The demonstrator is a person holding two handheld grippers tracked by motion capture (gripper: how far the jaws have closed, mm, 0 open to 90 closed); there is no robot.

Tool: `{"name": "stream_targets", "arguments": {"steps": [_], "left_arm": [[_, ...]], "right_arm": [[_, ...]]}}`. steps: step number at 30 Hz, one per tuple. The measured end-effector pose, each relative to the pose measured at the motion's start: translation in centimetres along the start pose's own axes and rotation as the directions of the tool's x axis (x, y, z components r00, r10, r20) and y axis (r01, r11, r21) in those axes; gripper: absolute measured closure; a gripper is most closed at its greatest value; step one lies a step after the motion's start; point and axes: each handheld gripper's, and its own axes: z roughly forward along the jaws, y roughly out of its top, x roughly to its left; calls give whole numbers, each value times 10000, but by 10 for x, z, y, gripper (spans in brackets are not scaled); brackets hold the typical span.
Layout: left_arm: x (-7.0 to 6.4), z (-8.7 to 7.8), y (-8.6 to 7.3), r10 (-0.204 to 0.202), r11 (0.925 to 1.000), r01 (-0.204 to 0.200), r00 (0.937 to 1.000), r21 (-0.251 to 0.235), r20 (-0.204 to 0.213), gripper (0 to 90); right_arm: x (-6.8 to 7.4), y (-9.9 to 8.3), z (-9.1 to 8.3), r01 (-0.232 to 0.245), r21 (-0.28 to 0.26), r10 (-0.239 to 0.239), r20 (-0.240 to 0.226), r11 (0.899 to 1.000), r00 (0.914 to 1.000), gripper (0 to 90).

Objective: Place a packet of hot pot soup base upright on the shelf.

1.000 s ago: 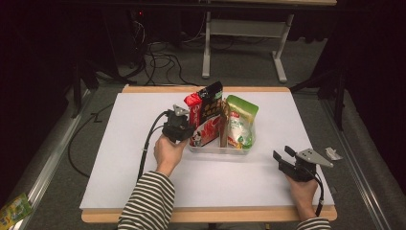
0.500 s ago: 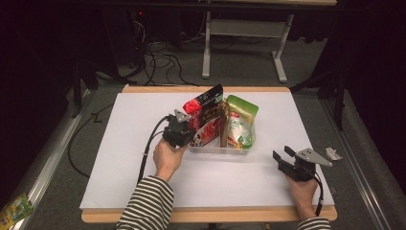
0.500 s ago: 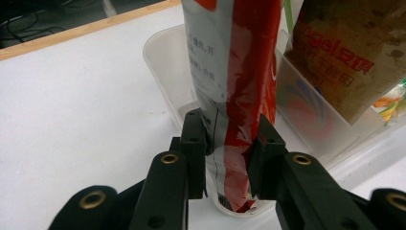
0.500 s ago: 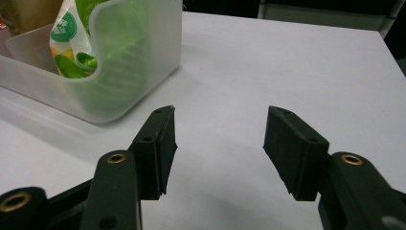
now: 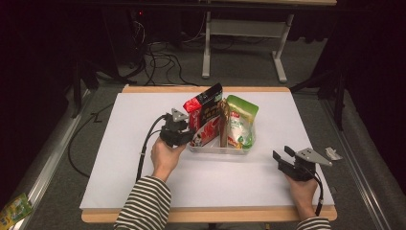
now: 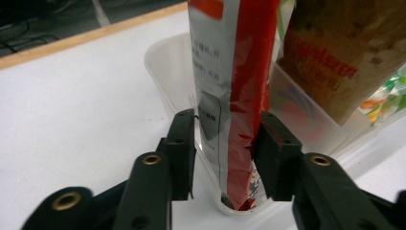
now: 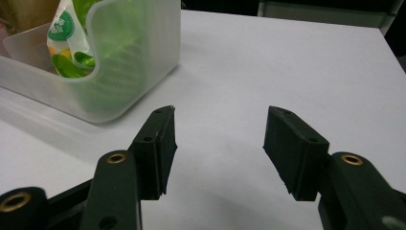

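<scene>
Now the left claw grips a red snack pouch standing in a clear plastic bin.
Its jaws press both faces of the pouch at the bin's left end, near the middle of the white tabletop; a brown packet and a green bag stand beside it in the bin. Near the tabletop's front right corner, the right claw rests wide open and empty, apart from the bin.

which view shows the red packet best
The left gripper view: the red packet stands close up between the left gripper's jaws, in the tub. The high view shows it whole but small, leaning.
</scene>
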Motion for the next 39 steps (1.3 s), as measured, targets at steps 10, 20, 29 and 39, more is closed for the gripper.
{"name": "stream_targets", "arguments": {"steps": [10, 20, 29, 39], "left_arm": [[8, -18, -7, 46, 9993, -43, 10000, -380, 76, 518], [19, -42, -16, 32, 9975, -32, 10000, -705, -4, 477], [31, -60, -27, -258, 9950, 244, 9996, -964, -132, 460], [38, -76, -40, -608, 9900, 581, 9980, -1286, -173, 448]], "right_arm": [[0, 0, 0, -35, 54, 35, -18, 10000, 10000, 454], [1, 1, 2, -26, 208, 26, -15, 9998, 10000, 456], [1, 1, 2, -23, 231, 23, -10, 9997, 10000, 456], [1, 1, 3, 187, 230, -186, -35, 9996, 9998, 459]]}}
